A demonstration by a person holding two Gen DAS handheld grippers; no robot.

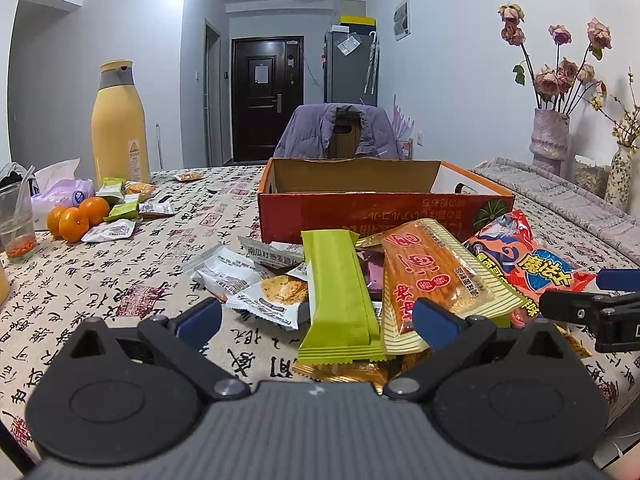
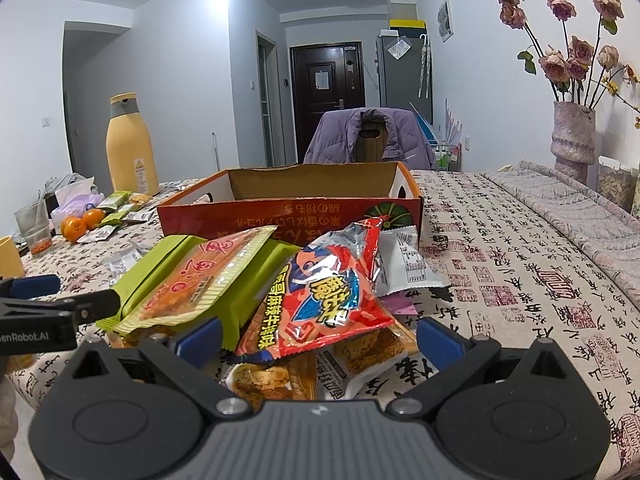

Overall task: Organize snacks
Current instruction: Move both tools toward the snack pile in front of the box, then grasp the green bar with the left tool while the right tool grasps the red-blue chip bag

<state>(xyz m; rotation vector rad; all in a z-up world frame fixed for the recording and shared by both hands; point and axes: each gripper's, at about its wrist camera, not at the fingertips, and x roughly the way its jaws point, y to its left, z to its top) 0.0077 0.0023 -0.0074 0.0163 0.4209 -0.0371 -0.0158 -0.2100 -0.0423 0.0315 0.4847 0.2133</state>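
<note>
Before the snack pile (image 1: 384, 280), both claws (image 1: 316, 316) (image 2: 318, 334) sit level, fingers spread.

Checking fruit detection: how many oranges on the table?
3, bunched at the table's left side: one orange left, one orange in front, one orange right, beside the tissue pack. More may be hidden behind them.

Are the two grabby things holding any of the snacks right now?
No. The left gripper and right gripper are both open above the snack pile, fingers spread wide on either side of packets like the red bag, gripping nothing.
</note>
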